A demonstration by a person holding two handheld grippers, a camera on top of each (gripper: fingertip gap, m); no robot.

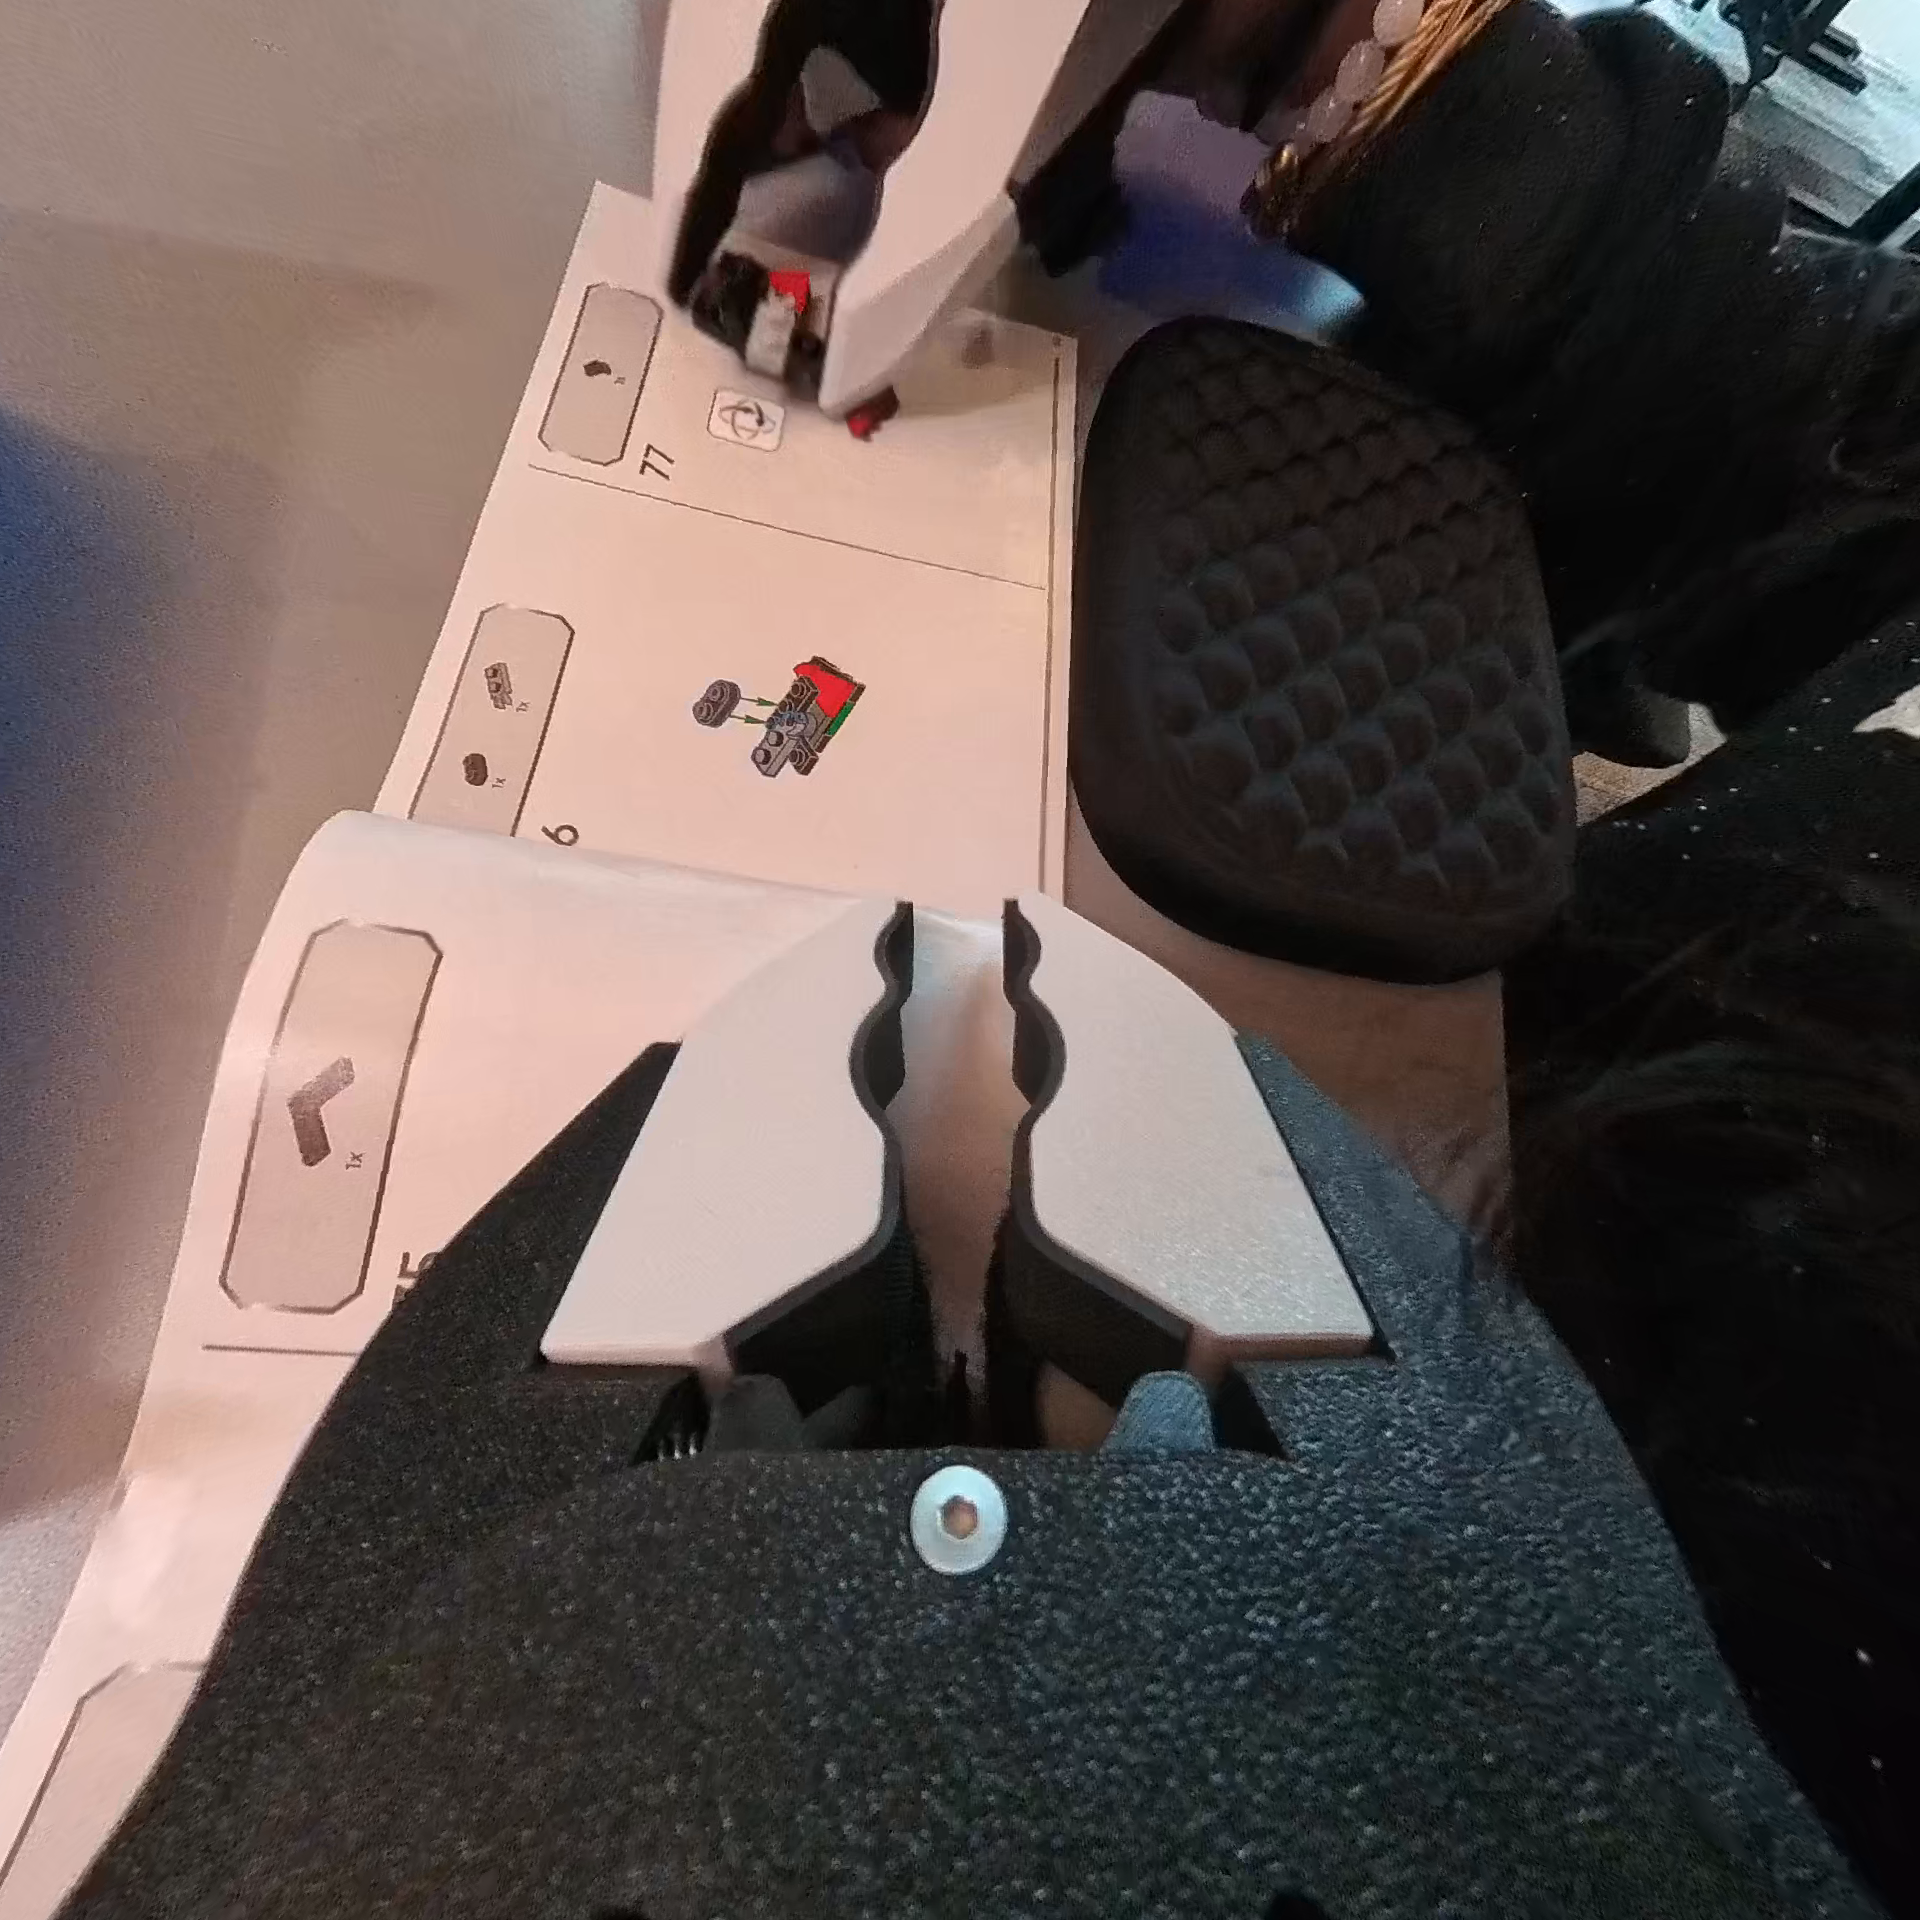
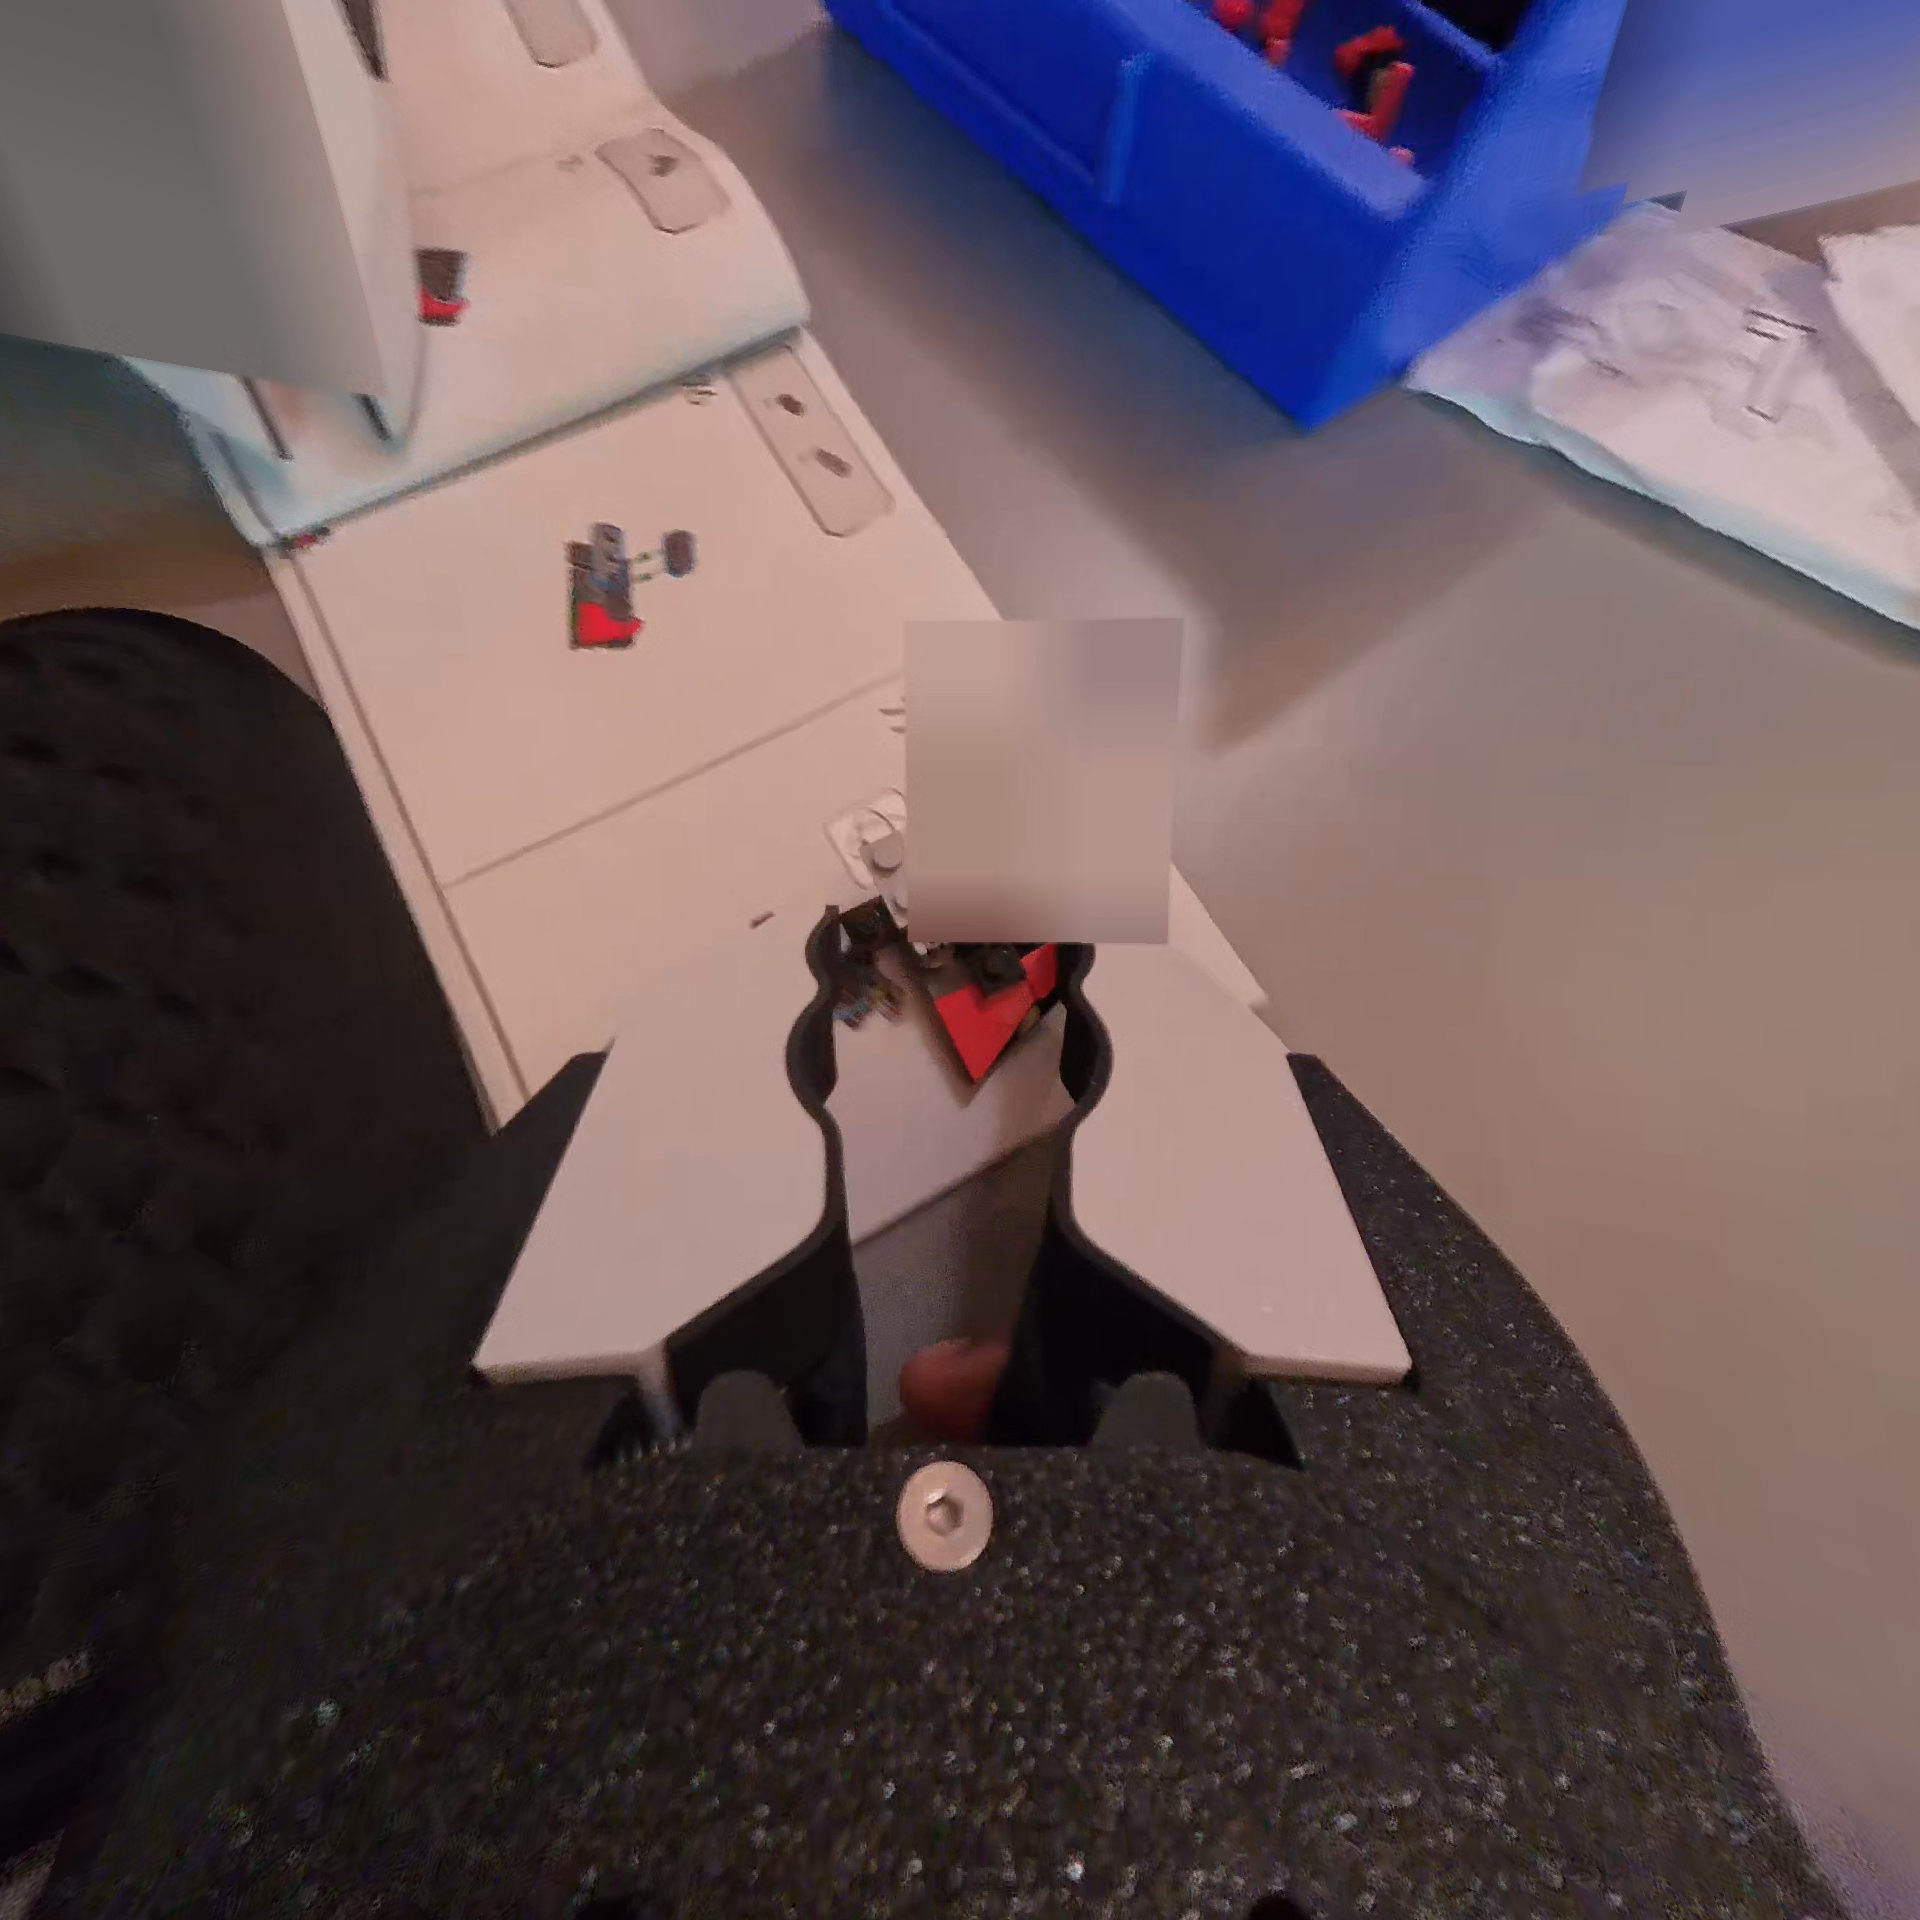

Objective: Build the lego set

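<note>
An open instruction booklet lies on the table. My left gripper hovers over its curled near page, jaws a narrow gap apart, with nothing but paper seen between them. My right gripper is shut on a small red, black and grey lego assembly and holds it against the booklet. A blur patch hides the assembly's far part. The left wrist view shows the right gripper farther off with the same assembly between its fingers.
A blue compartment bin with red pieces stands beyond the booklet. Clear plastic bags lie to its right. A black dimpled cushion sits against the booklet's edge, also in the right wrist view. A person's arm with a bracelet is behind the right gripper. The tips of one gripper are about 15 cm away from the tips of the other.
</note>
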